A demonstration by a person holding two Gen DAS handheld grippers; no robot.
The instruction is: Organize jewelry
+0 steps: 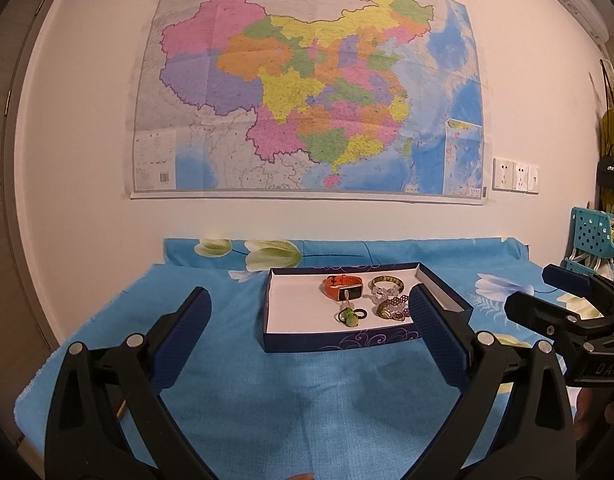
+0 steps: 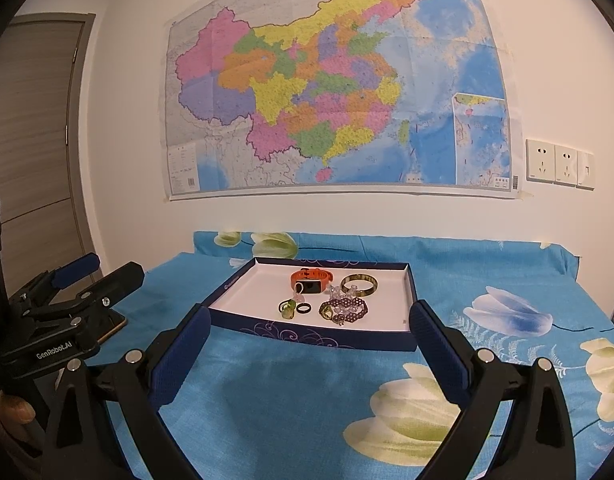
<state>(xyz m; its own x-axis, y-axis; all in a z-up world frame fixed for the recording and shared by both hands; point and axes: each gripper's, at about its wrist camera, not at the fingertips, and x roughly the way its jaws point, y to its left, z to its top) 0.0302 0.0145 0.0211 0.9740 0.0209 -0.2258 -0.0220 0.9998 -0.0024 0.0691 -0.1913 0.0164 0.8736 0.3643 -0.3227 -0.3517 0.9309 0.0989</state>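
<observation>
A shallow dark blue box (image 1: pixel 339 342) (image 2: pixel 307 336) with a white floor sits on the blue flowered cloth. In it lie an orange smart band (image 1: pixel 343 286) (image 2: pixel 310 279), a green bangle (image 1: pixel 388 282) (image 2: pixel 358 284), a clear bead bracelet (image 1: pixel 385 294), a dark beaded bracelet (image 1: pixel 393 307) (image 2: pixel 345 309), a green pendant (image 1: pixel 349 317) (image 2: pixel 287 309) and a black ring (image 1: pixel 361 313) (image 2: pixel 303 309). My left gripper (image 1: pixel 309 304) (image 2: pixel 97 270) is open and empty, short of the box. My right gripper (image 2: pixel 309 320) (image 1: pixel 535 290) is open and empty, just before the box's near wall.
The blue flowered cloth (image 1: pixel 291 396) (image 2: pixel 291 392) covers the table against a white wall with a large map (image 1: pixel 307 88). A teal perforated basket (image 1: pixel 593 232) stands at the right. Wall sockets (image 2: pixel 559 164) are at the right. A door (image 2: pixel 31 152) is at the left.
</observation>
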